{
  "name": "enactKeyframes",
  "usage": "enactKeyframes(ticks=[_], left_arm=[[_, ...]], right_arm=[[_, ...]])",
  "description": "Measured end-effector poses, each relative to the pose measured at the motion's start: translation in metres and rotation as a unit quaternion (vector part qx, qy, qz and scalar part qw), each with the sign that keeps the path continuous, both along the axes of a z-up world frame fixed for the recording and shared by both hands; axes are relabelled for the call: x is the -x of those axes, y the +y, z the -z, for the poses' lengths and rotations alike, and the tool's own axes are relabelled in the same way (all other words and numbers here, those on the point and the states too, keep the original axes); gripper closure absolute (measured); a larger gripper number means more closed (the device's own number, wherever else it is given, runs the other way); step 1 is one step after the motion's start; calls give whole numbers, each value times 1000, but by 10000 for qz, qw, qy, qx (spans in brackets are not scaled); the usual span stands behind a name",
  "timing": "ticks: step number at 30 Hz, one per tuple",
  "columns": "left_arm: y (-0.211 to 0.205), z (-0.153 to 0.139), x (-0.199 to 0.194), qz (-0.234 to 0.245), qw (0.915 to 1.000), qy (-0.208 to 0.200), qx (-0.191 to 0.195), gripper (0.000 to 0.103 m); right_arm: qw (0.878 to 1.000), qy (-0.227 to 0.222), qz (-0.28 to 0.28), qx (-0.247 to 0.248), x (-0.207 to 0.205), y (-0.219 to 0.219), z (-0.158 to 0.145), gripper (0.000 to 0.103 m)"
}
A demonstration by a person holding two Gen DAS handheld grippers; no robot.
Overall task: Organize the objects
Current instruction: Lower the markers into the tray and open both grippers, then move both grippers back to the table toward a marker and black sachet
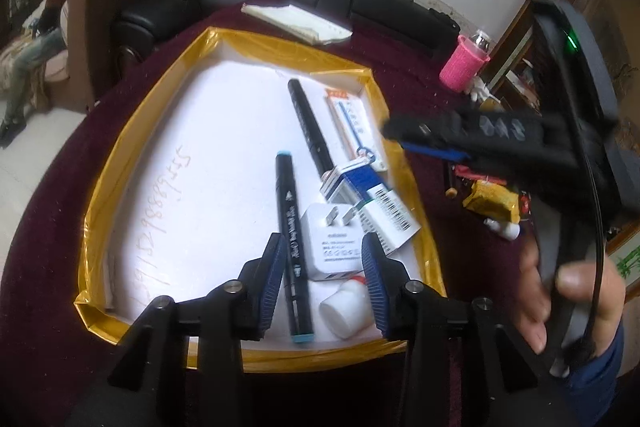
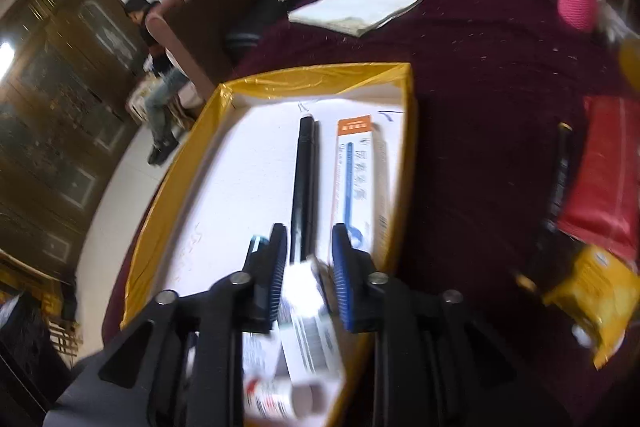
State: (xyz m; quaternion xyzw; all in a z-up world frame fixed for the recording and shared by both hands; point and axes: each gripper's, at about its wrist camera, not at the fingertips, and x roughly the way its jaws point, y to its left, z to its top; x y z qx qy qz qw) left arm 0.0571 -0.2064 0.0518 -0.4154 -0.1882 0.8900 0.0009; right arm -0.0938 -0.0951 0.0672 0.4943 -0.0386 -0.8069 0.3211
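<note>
Right up front in the left wrist view, the left gripper (image 1: 322, 269) is parted a little, nothing pinched, with a black marker (image 1: 292, 247) seen between the pads. Its long axis runs nearly straight away from the camera, teal cap ends near and far. Just beside it a white charger plug (image 1: 332, 243) is lying prongs-away, and a small white bottle (image 1: 344, 307) is tipped on its side. All of it is sat inside a yellow-taped tray (image 1: 116, 155) on the maroon tablecloth (image 1: 420, 87).

A bit further in, a white barcode box (image 1: 384, 211) is angled across, and a longer black pen (image 1: 310, 129) is pointed up-left toward the far wall, with an orange-topped carton (image 1: 354, 123) alongside it.

The right gripper (image 2: 310, 267) is narrowly open over the same tray, a blurred white box (image 2: 308, 327) below its blue pads; contact can't be told. Off-tray, yellow packets (image 1: 490, 203) and a pink sleeve (image 1: 462, 63) are scattered.
</note>
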Motion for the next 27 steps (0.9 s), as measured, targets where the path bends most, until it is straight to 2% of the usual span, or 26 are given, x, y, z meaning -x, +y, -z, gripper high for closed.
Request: enactKeyframes(ticks=[10, 17, 19, 21, 22, 25, 27], left_arm=[[40, -19, 2, 306, 9986, 93, 415, 69], [72, -33, 10, 580, 9962, 64, 649, 69], [84, -39, 16, 710, 9949, 87, 712, 69], [100, -45, 32, 910, 9924, 35, 831, 69], [107, -46, 40, 932, 9915, -7, 909, 69], [132, -44, 73, 1166, 9877, -184, 1024, 68], [153, -40, 98, 1196, 9847, -304, 1232, 68]], right_arm=[[9973, 463, 394, 401, -18, 69, -24, 80], [9924, 657, 812, 652, -11, 131, -39, 80], [9902, 762, 1005, 596, -5, 155, -45, 77], [9865, 875, 1283, 519, 3, 179, -50, 66], [9852, 910, 1366, 489, 6, 188, -51, 64], [9783, 1048, 1714, 511, 16, 218, -48, 63], [9742, 1040, 1925, 557, 25, 239, -39, 63]])
